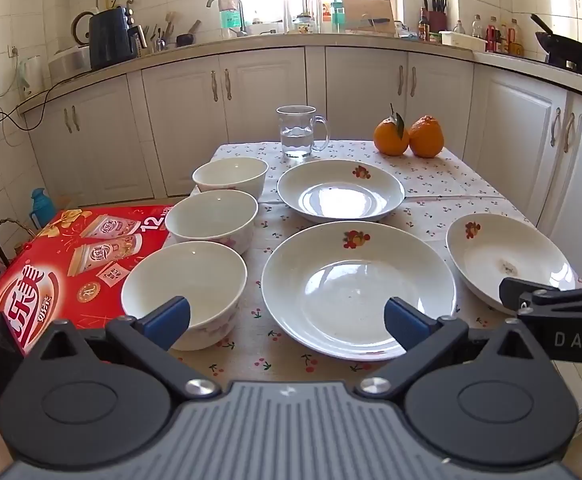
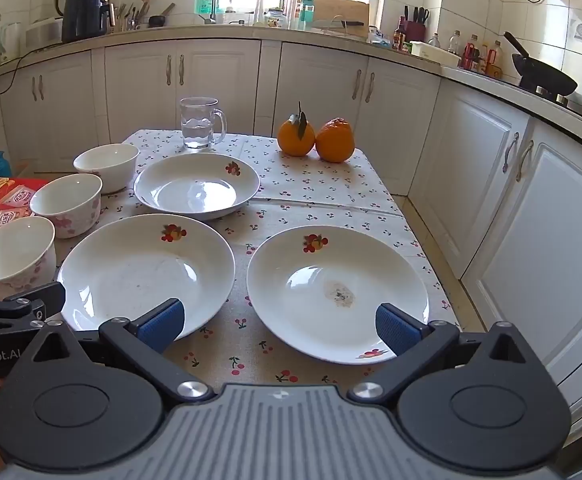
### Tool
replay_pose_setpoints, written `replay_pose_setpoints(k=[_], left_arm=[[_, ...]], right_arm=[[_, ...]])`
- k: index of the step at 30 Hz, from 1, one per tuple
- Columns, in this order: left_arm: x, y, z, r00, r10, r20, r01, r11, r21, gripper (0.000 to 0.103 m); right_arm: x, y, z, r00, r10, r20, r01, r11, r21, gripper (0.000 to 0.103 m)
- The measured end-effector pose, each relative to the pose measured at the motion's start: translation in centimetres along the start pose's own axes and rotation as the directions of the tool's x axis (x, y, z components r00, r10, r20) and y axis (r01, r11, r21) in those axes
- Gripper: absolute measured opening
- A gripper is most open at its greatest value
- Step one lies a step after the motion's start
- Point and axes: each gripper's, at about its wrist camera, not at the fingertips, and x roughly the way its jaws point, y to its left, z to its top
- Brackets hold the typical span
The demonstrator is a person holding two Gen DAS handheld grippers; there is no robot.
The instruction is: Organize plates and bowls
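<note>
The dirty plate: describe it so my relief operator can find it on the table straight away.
Start at the table with the cherry-print cloth, where three white plates lie beside a row of bowls. The dirty plate is the near one on the right-hand side, under the open right gripper. Unlike the near left plate and the far plate, it has a brownish smear in its centre.

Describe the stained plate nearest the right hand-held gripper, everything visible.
The shallow white glazed plate with a brownish stain looks ceramic, with a wide sloping rim. A red and yellow fruit motif sits on its far rim, and a red print shows on its near rim. A dried speckled smear marks the centre; otherwise it is empty. It lies flat on the cherry-print tablecloth, right of a similar plate without touching it. Nothing grips it.
</note>
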Motion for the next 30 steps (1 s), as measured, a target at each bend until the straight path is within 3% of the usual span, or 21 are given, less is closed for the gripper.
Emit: replay_pose_setpoints(k=[30], left_arm=[[0.0, 0.1, 0.1, 1.0, -0.005, 0.002, 0.005, 1.0, -0.011, 0.103]], right_arm=[[-0.4, 0.2, 0.1, 1.0, -0.025, 0.013, 0.025, 0.999, -0.019, 0.103]])
